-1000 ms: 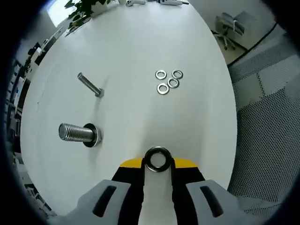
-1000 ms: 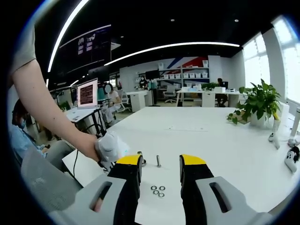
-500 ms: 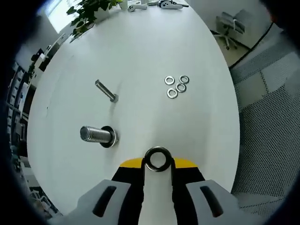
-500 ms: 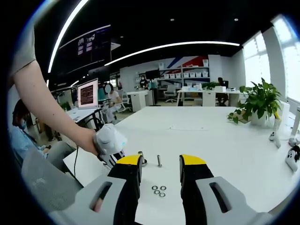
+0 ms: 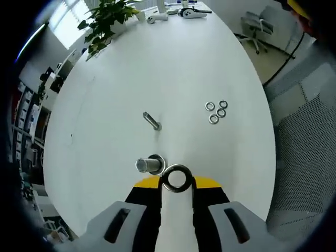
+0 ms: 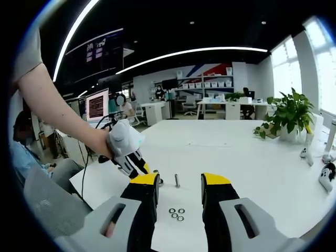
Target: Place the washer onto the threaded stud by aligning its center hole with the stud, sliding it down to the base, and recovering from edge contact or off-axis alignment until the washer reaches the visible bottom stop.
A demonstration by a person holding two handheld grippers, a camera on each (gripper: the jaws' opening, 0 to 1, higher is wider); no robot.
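Note:
In the left gripper view my left gripper (image 5: 177,182) is shut on a steel washer (image 5: 176,178), held flat between its yellow-tipped jaws. The thick threaded stud (image 5: 148,165) stands on its base on the white table (image 5: 131,73), just left of the washer and close to it. In the right gripper view my right gripper (image 6: 179,186) is open and holds nothing, well above the table. There the left gripper (image 6: 126,152), held by a person's hand, hangs over the stud (image 6: 158,180).
A thin bolt (image 5: 151,121) stands beyond the stud. Several loose washers (image 5: 216,111) lie in a cluster to the right; they also lie between the right jaws (image 6: 177,212). A potted plant (image 6: 286,118) and small devices sit at the table's far end. Office desks and people behind.
The left gripper has risen and moved toward the stud with the washer; the stud now sits right next to the washer in its view. The right gripper has stayed still.

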